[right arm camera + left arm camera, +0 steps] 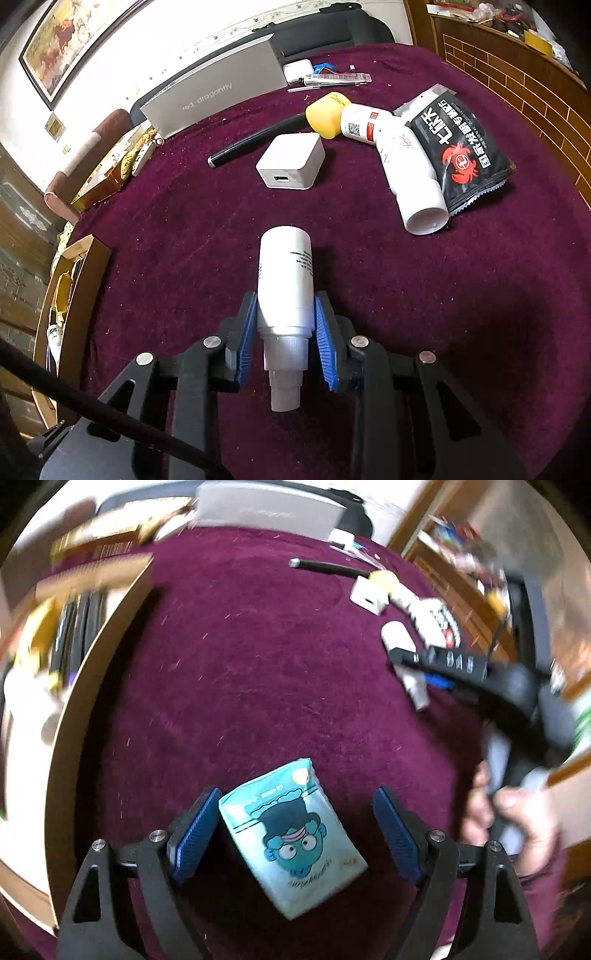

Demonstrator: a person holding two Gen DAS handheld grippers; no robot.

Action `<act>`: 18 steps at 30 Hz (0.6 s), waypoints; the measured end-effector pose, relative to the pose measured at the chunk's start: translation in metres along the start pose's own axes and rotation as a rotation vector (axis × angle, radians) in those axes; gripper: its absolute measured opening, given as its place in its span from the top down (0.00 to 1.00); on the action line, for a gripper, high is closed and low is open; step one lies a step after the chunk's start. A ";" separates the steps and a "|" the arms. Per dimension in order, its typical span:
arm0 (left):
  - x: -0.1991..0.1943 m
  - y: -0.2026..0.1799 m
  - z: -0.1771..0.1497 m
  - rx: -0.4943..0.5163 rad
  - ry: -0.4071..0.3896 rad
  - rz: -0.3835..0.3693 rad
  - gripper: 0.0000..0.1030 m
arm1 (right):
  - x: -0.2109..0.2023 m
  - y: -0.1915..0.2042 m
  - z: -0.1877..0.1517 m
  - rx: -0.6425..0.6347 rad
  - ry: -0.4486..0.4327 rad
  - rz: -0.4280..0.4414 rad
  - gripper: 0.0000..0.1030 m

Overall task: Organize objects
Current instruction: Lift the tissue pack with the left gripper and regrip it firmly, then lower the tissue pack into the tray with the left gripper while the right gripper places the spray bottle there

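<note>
A light-blue snack packet point(291, 838) with a cartoon face lies flat on the maroon cloth point(258, 664). My left gripper point(295, 797) stands open around it; the left pad point(197, 834) is close to the packet's edge and the right pad point(395, 834) is well clear of it. My right gripper point(286, 299) is shut on a small white spray bottle point(284, 280), gripped near its neck with the nozzle toward the camera. The left wrist view shows the right gripper's body point(480, 679) at the right, held by a person's hand point(517, 812).
An open cardboard box point(92, 664) with several items stands at the left point(85, 266). Farther back lie a white charger cube point(291, 162), a black pen point(255, 142), a yellow-capped white bottle point(391, 147), a black snack bag point(461, 147) and a grey box point(214, 96).
</note>
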State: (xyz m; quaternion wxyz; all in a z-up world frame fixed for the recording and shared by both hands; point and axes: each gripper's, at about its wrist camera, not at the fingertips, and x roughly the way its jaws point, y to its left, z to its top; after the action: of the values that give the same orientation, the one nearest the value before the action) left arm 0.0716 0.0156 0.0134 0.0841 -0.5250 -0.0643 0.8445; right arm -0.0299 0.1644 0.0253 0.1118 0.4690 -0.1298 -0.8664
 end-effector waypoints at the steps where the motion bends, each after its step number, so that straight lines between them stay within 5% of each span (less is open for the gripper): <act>1: 0.003 -0.009 -0.003 0.061 -0.014 0.052 0.24 | 0.000 0.001 -0.001 -0.006 -0.003 -0.006 0.73; 3: 0.010 -0.027 -0.015 0.201 -0.067 0.164 0.24 | 0.000 0.005 -0.001 -0.022 -0.007 -0.022 0.73; 4: 0.011 -0.030 -0.019 0.222 -0.093 0.161 0.27 | 0.000 0.005 -0.001 -0.030 -0.008 -0.028 0.73; 5: 0.009 -0.028 -0.019 0.226 -0.093 0.140 0.30 | 0.001 0.007 -0.001 -0.041 -0.009 -0.042 0.73; 7: 0.004 -0.024 -0.017 0.230 -0.081 0.118 0.52 | 0.003 0.012 -0.001 -0.063 -0.010 -0.071 0.71; 10: -0.002 -0.011 -0.014 0.194 -0.062 0.039 0.63 | 0.008 0.026 -0.001 -0.139 -0.011 -0.120 0.61; 13: -0.013 0.002 -0.015 0.152 -0.071 -0.011 0.65 | 0.009 0.029 -0.002 -0.162 -0.012 -0.124 0.74; 18: -0.039 0.015 -0.018 0.126 -0.140 -0.047 0.67 | 0.000 0.012 -0.002 -0.063 0.004 -0.019 0.74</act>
State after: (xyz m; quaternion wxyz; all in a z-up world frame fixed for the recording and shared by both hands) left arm 0.1031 -0.0071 0.0366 0.1322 -0.4569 -0.0292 0.8792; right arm -0.0279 0.1525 0.0283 0.1186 0.4681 -0.0980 -0.8702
